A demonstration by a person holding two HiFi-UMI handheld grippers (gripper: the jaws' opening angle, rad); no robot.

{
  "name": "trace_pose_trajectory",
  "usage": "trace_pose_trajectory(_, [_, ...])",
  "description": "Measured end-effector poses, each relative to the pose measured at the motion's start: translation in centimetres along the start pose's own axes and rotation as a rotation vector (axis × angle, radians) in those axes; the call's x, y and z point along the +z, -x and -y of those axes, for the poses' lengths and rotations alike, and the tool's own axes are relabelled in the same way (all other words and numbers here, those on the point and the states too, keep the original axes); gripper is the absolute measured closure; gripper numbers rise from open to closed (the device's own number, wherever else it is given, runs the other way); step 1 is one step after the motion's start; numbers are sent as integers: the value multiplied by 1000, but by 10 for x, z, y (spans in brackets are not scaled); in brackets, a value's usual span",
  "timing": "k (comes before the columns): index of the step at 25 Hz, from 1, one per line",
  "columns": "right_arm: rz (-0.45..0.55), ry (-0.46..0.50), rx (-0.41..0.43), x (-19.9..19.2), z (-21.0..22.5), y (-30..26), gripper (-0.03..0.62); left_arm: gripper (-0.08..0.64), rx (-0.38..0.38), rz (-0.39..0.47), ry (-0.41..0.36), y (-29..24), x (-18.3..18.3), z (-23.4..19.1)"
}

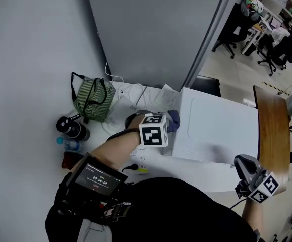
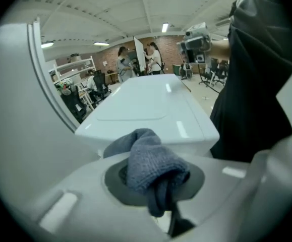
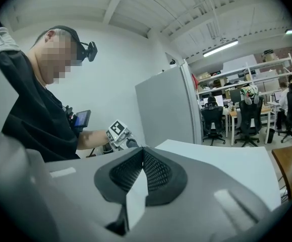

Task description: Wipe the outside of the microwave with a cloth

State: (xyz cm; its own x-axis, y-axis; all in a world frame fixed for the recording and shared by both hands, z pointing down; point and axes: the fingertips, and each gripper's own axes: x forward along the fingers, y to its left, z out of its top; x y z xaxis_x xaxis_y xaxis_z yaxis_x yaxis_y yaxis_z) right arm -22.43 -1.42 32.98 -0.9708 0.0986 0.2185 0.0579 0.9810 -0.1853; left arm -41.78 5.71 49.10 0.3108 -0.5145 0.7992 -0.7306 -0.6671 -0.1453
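1. Bunched blue-grey cloth point(image 2: 146, 160) is pinched in the left gripper point(image 2: 158, 185), whose jaws are clamped on it. A fold bulges forward past their tips.
2. Straight ahead of that gripper, the white microwave point(image 2: 146, 105) stretches away. The cloth sits at its near wall, just under the top edge.
3. In the head view, the left gripper is at the microwave's left end, with the cloth at the corner.
4. The right gripper point(image 3: 141, 158) has its pads meeting at the tips, with nothing between them. The microwave's top lies beyond it and to its right.
5. Off to the left of the left gripper stand a green striped bag point(image 1: 93, 99) and a dark bottle point(image 1: 73, 128).
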Motion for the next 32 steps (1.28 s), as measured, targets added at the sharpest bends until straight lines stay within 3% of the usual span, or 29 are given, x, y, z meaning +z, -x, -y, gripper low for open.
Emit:
trace_pose_trajectory(3, [-7, -3, -23, -1, 2, 10, 588, 505, -5, -79, -11, -26, -16, 7])
trace_pose_trajectory(6, [-39, -11, -56, -8, 6, 17, 588, 505, -41, -90, 33, -55, -41, 9])
trace_pose_trajectory(13, [-148, -21, -99, -27, 6, 26, 588, 505, -78, -193, 41, -148, -112, 14])
trace_pose_trajectory(18, [-183, -15, -120, -31, 3, 32, 588, 505, -121, -202, 101, -183, -135, 19])
trace_pose_trajectory(21, [-165, -7, -103, -29, -2, 30, 588, 505, -115, -183, 128, -167, -131, 16])
trace_pose_trajectory(25, [-89, 8, -62, -17, -9, 24, 588, 505, -52, -92, 180, -86, -100, 7])
trace_pose_trajectory(29, [-7, 16, -11, -8, -16, 14, 588, 505, -16, -38, 102, -6, -44, 22])
trace_pose_trajectory(32, [29, 24, 17, 2, -21, 8, 588, 505, -41, -45, 35, 7, -15, 39])
